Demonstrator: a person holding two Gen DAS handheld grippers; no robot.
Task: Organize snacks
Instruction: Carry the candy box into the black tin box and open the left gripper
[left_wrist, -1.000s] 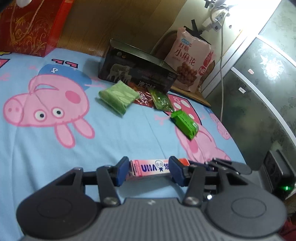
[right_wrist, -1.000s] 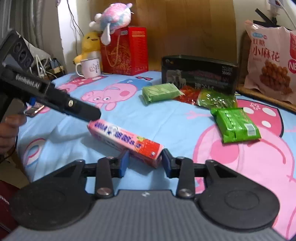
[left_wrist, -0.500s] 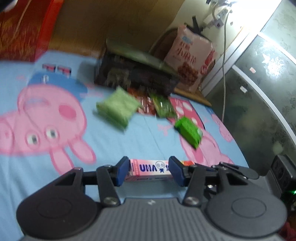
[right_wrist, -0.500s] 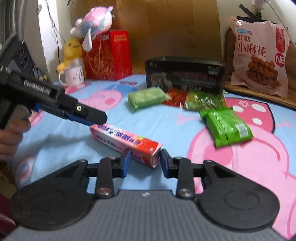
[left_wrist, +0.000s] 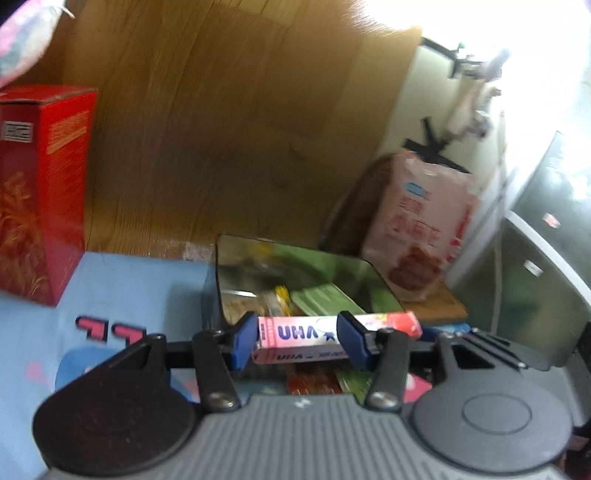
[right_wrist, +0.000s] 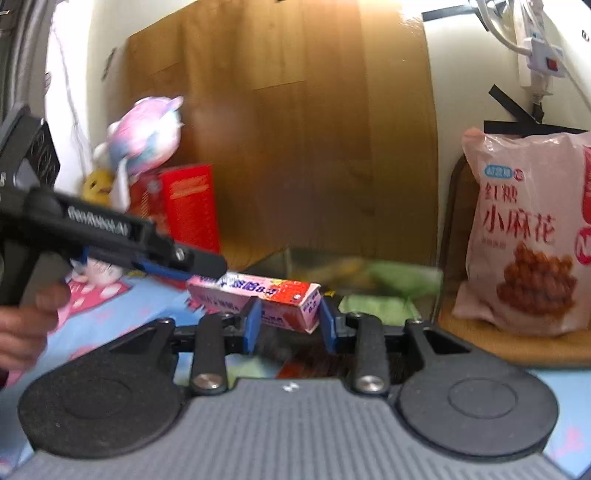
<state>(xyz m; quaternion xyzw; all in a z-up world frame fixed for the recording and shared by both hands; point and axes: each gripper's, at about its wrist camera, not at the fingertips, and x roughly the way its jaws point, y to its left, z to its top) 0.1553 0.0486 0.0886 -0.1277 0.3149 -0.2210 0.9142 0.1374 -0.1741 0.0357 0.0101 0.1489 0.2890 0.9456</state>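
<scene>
From the left wrist we see our left gripper (left_wrist: 297, 341) clamping the pink candy box (left_wrist: 332, 334), now lifted off the bed to just before the open dark tin (left_wrist: 295, 273). From the right wrist, our right gripper (right_wrist: 290, 321) pinches its other end, likewise raised.

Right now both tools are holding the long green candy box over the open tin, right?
Not quite: the candy box is pink, not green. The left wrist view shows pink sides with blue letters, and the right wrist view shows the same pink box with a strawberry end. The rest holds: the left tool and the right tool each grip it, up by the open tin.
</scene>
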